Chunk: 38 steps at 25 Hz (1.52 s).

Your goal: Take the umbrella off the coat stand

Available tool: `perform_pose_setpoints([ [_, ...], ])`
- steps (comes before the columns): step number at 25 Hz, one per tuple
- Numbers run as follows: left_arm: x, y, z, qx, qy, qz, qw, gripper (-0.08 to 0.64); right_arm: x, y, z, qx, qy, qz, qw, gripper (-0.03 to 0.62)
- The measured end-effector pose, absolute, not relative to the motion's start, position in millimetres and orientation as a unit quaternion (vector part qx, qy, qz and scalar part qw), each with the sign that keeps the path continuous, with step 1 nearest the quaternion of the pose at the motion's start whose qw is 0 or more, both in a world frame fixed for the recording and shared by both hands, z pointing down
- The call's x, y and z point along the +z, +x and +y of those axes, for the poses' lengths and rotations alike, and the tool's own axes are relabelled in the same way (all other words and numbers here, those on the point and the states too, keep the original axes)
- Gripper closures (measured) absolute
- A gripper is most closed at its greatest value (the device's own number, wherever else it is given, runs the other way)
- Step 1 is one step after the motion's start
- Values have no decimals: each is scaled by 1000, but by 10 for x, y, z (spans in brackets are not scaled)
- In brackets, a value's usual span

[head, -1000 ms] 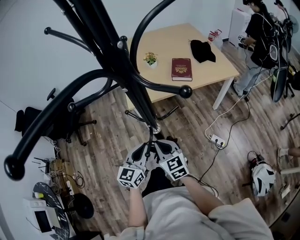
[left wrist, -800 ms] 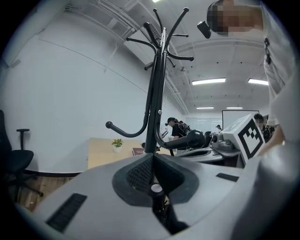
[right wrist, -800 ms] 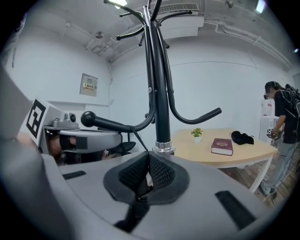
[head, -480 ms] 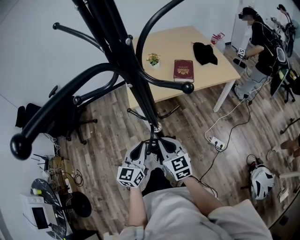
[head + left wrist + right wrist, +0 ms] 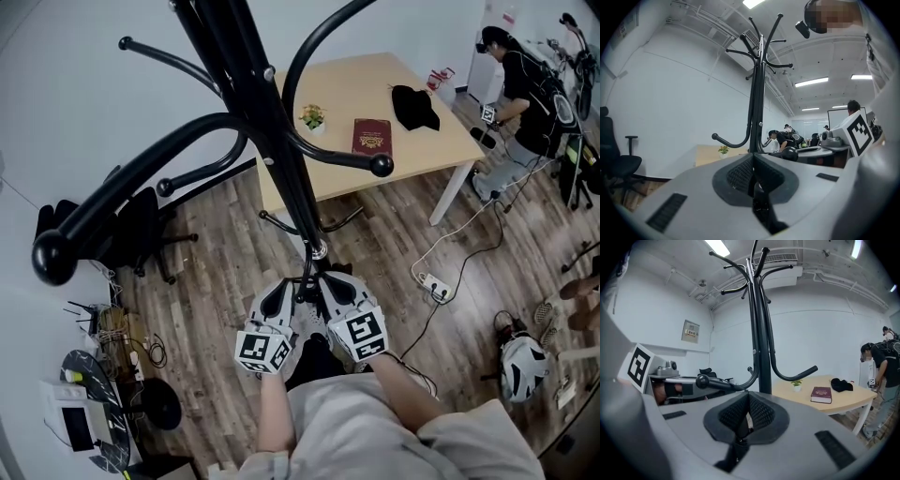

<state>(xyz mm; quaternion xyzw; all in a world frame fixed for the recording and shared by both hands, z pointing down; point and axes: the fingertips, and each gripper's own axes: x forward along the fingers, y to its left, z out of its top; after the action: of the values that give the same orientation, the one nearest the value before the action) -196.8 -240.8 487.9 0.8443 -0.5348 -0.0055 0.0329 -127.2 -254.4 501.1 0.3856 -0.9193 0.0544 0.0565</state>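
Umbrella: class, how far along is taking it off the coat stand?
Done: left gripper and right gripper are each shut on the dark umbrella. In hand: they hold it close beside the coat stand. Left: carrying it clear of the stand; whether it is already unhooked cannot be told.

Standing close before the stand (image 5: 281,159), with the left gripper (image 5: 296,284) and right gripper (image 5: 323,281) side by side at its pole. Looking past it to a table (image 5: 422,164) bearing, left to right, a plant (image 5: 312,117), a book (image 5: 370,136), a cloth (image 5: 414,106). Keeping a chair (image 5: 131,225) on the floor at left and a person (image 5: 525,94) at far right, beside the table.
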Motion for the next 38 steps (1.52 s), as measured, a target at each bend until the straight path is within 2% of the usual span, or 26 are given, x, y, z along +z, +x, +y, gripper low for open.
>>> perform_pose_setpoints([
  [38, 4757, -1989, -2079, 0, 837, -548, 8, 535, 4856, -1353, -2193, 31, 357, -932, 53, 583],
])
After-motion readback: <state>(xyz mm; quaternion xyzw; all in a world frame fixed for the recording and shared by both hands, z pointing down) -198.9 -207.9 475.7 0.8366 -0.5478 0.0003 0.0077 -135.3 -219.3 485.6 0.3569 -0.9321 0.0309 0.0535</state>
